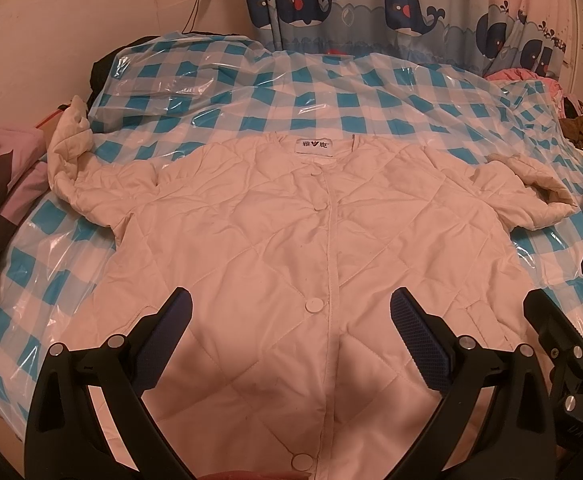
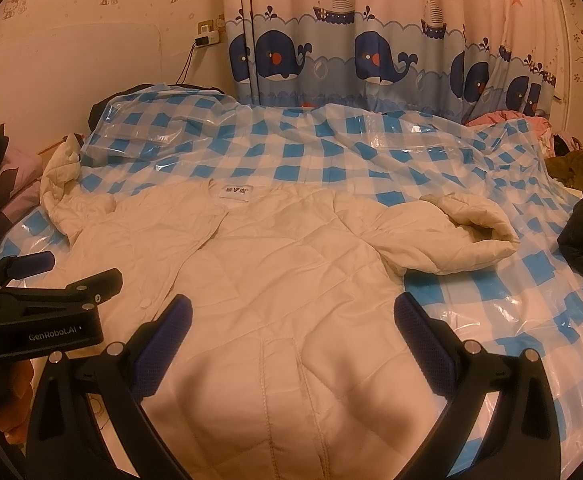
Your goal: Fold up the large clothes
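Quilted cream jacket (image 1: pixel 283 240) lies flat, front side up and buttoned, on a blue-and-white checked plastic sheet (image 1: pixel 251 96) covering the bed, collar label (image 1: pixel 313 146) toward the whale-print curtain (image 1: pixel 371 4). Both sleeves are spread outward; the right-side sleeve (image 2: pixel 463 224) is bent back on itself. Left gripper (image 1: pixel 291 312) hovers above the lower front, 2 fingers spread wide, holding nothing. Right gripper (image 2: pixel 293 316) hovers beside it over the hem area, likewise spread and empty.

Jacket on the bed
The jacket (image 1: pixel 291 248) lies mid-frame on the plastic sheet (image 1: pixel 331 92) covering the bed; the curtain (image 1: pixel 391 0) hangs behind, along the frame's top.
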`<state>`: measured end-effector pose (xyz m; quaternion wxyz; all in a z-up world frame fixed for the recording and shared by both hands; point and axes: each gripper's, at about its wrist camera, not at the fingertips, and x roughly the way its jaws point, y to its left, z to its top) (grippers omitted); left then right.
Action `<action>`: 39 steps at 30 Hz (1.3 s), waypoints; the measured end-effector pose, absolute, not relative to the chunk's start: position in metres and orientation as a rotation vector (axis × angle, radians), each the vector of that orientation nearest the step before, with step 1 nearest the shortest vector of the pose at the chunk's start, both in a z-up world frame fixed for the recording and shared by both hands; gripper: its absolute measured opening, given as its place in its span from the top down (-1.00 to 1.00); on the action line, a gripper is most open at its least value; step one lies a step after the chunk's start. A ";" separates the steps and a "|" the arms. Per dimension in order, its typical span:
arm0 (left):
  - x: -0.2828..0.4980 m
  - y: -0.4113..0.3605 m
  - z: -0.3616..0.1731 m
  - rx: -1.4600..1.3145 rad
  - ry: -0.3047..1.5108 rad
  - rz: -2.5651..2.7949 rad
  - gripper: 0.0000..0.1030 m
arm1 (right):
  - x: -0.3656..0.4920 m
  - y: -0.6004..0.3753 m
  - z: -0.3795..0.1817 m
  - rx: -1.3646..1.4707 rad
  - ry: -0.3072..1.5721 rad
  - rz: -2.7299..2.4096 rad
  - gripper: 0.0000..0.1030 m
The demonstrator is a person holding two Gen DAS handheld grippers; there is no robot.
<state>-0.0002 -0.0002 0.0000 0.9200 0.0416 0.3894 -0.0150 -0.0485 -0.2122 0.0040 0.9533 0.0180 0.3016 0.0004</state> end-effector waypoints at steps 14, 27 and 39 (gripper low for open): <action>0.000 0.000 -0.001 0.089 0.806 -0.023 -0.85 | -0.048 -0.211 0.004 0.038 0.615 0.001 -0.89; 0.008 0.032 -0.005 -0.014 0.826 -0.059 -0.85 | -0.050 -0.215 0.005 0.043 0.610 0.001 -0.89; 0.002 0.028 0.013 0.119 0.682 0.083 -0.86 | -0.051 -0.213 0.008 0.049 0.605 0.000 -0.89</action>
